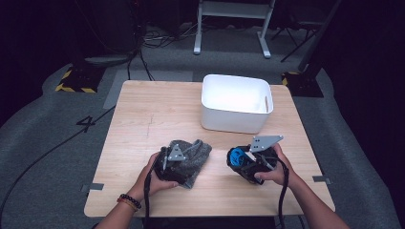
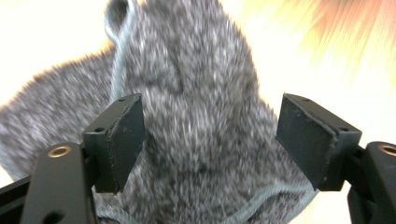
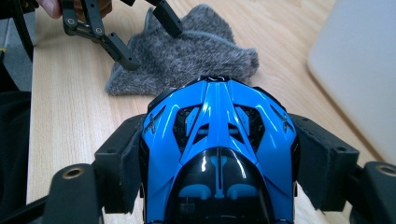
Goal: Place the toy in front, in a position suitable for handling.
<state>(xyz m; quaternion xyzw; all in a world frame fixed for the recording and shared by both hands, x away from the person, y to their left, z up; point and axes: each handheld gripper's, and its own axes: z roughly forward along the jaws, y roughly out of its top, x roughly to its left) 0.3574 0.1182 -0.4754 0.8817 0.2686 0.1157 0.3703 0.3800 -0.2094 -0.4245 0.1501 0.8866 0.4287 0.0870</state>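
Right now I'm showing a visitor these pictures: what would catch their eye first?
Probably the blue toy car, glossy and bright, clamped between the right gripper's jaws at the table's near right. Next, the white bin glowing at the far side of the wooden table. Last, the grey fuzzy cloth lying at near left, with the left gripper poised over it, jaws open on either side.

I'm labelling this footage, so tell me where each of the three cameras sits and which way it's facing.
High view: above the person's side, looking forward and down on the table; both forearms, left gripper, right gripper.
Left gripper view: rides the left gripper, looking along its open jaws at the grey cloth.
Right gripper view: rides the right gripper, jaws clamping the blue toy car, facing the cloth and white bin.
Shared: all three show the cloth.
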